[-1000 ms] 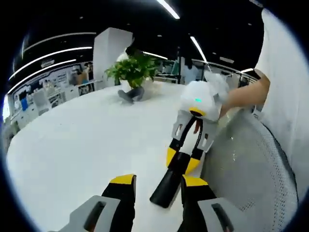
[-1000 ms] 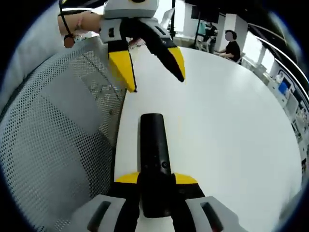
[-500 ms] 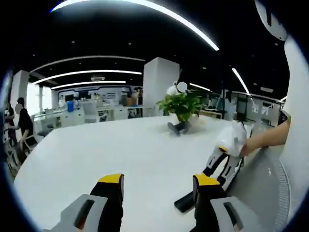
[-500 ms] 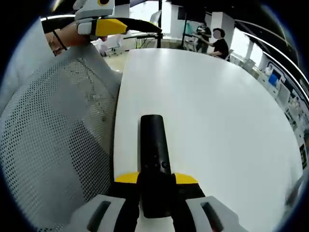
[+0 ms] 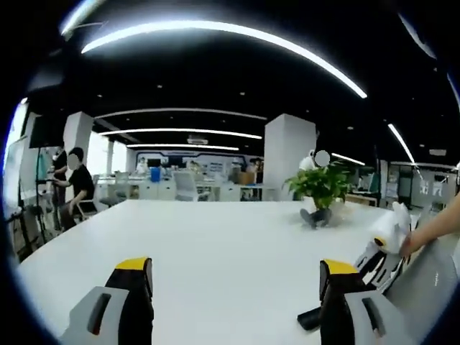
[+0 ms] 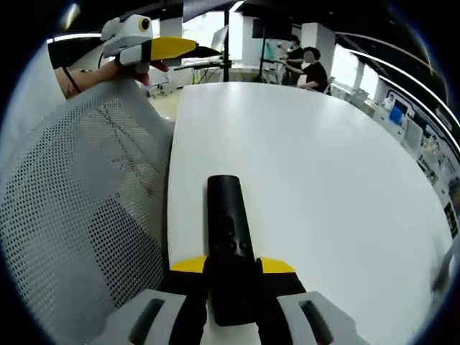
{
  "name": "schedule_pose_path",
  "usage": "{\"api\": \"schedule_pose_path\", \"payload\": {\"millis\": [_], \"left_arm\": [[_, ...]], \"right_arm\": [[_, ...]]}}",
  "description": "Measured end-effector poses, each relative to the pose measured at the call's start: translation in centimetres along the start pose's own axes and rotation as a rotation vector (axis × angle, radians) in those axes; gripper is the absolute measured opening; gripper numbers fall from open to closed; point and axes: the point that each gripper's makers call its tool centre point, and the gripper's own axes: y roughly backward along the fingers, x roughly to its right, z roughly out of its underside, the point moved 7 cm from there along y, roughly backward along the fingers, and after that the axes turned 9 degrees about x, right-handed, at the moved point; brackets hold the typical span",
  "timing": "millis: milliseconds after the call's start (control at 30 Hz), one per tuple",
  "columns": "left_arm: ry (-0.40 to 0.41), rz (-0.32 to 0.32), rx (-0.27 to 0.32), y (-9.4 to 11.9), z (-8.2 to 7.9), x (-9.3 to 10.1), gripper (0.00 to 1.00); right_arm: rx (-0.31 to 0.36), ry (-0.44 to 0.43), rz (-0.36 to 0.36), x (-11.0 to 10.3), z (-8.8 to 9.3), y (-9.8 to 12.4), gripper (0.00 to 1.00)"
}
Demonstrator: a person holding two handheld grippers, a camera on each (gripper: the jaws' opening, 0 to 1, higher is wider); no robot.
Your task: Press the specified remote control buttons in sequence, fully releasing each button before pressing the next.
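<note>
the right gripper (image 6: 231, 267) pinches the slim black plastic remote control (image 6: 230, 237) by its near end, long axis running straight ahead over the white round table (image 6: 323, 165). the left gripper (image 5: 233, 277), jaws spread with nothing between, hovers farther off, remote tip beside its right jaw.

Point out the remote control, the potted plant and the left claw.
remote control (image 6: 228, 230): right gripper view, on its black top face ahead of the claw tips.
potted plant (image 5: 321, 188): left gripper view, on its green leaves.
left claw (image 5: 237, 284): left gripper view, midway between its yellow tips.
</note>
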Motion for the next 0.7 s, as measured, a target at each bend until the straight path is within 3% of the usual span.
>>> {"api": "schedule_pose_path", "payload": {"millis": [167,267,467,567,700], "left_arm": [[-0.02,-0.03,0.056,0.0,-0.5,-0.8,0.99],[-0.022,-0.043,0.168,0.2,-1.5,-1.1,1.0],[-0.034,-0.041,0.101,0.1,-0.9,-1.0,0.96],[-0.122,-0.049,0.135,0.1,-1.3,-1.1,0.96],[-0.103,-0.038,0.127,0.0,-1.1,-0.9,0.95]], "right_arm": [[0.002,-0.001,0.007,0.0,0.0,0.0,0.23],[0.01,0.005,0.001,0.0,0.0,0.0,0.23],[-0.017,0.019,-0.01,0.1,-0.2,-0.2,0.22],[-0.025,0.029,-0.024,0.2,-0.3,-0.2,0.22],[-0.054,0.05,-0.053,0.6,-0.7,-0.5,0.22]]}}
